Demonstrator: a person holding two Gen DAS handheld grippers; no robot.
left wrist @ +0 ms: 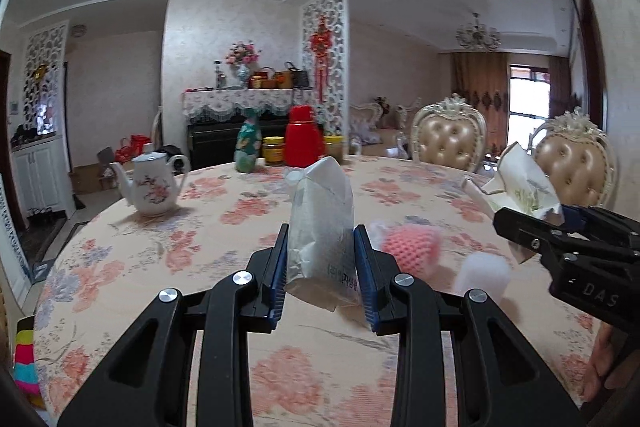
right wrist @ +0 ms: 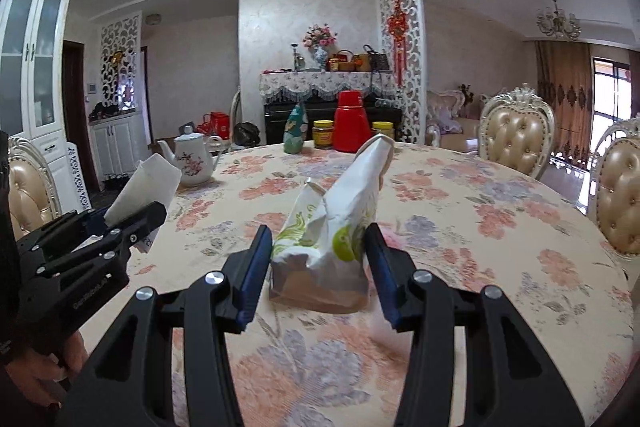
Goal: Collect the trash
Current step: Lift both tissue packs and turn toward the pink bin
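Observation:
My left gripper (left wrist: 321, 241) is shut on a crumpled white packet (left wrist: 322, 223) with grey print, held above the floral tablecloth (left wrist: 224, 211). My right gripper (right wrist: 318, 245) is shut on an empty tissue wrapper (right wrist: 340, 219), white with green leaf print, also held over the table. Each gripper shows in the other view: the right one (left wrist: 532, 223) with its wrapper (left wrist: 524, 183) at the right edge, the left one (right wrist: 148, 223) with its white packet (right wrist: 144, 183) at the left edge. A pink crocheted piece (left wrist: 410, 245) and a blurred white object (left wrist: 484, 273) lie on the table behind the left gripper.
A white floral teapot (left wrist: 154, 187) stands at the table's left. A teal vase (left wrist: 248, 147), a red thermos (left wrist: 304, 137) and two yellow-lidded jars (left wrist: 274, 151) stand at the far edge. Padded chairs (left wrist: 450, 139) line the right side.

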